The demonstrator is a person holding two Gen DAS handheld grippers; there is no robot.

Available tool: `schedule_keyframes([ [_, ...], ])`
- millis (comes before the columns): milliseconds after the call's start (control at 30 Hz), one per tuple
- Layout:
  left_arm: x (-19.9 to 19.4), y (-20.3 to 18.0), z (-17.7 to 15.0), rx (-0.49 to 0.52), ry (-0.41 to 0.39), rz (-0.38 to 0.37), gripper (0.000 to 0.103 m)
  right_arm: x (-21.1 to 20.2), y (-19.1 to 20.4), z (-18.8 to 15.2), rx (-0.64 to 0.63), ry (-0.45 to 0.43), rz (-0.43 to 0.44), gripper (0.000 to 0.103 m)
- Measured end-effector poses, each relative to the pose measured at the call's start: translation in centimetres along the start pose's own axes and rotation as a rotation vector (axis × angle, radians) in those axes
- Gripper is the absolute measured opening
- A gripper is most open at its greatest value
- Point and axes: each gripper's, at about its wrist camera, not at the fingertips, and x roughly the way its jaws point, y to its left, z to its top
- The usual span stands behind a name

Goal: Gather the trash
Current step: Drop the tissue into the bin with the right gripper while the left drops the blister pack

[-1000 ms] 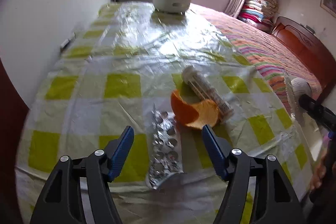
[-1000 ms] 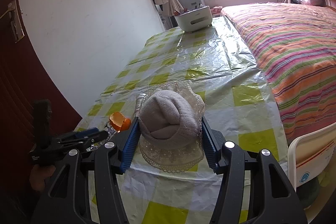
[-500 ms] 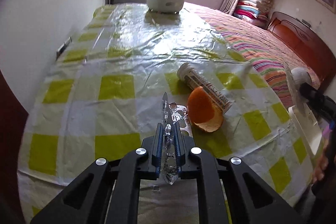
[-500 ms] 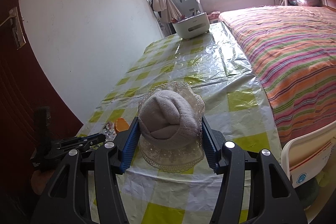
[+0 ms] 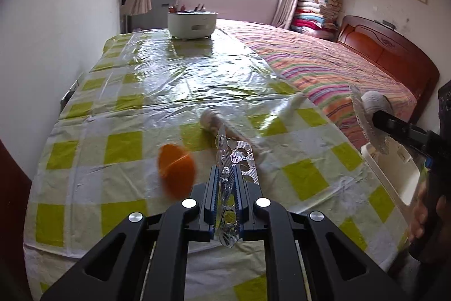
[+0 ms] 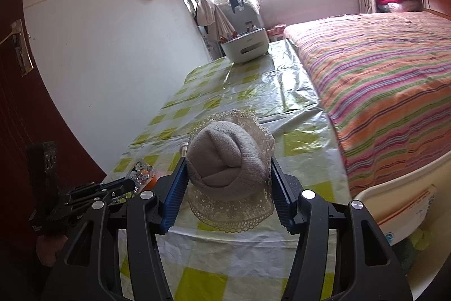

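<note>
Crinkled foil blister pack (image 5: 229, 160), left gripper (image 5: 227, 182) clamped, glossy checked tablecloth (image 5: 118, 143)

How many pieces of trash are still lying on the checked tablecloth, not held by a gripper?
2: the orange peel left of the left gripper, and the paper-wrapped tube just beyond it. More may hide behind the fingers.

No legible text anywhere.

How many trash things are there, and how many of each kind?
Blister pack, pinched in the left gripper: 1
Orange peel on the table: 1
Tube on the table: 1
Knitted bundle with lace, clamped in the right gripper: 1
Total: 4
</note>
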Motion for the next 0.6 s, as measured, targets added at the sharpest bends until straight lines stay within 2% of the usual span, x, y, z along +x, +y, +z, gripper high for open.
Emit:
schedule_keyframes([
  [367,1.1,-5.4,0.5,0.056,0.002,-0.061,0.01,-3.5,-4.1,0.0,0.048,-0.053,-0.085,0.055],
  [600,1.7,-8.5,0.8,0.071,0.01,-0.115,0.01,-6.1,-7.9,-0.5,0.1,-0.083,-0.182,0.055],
])
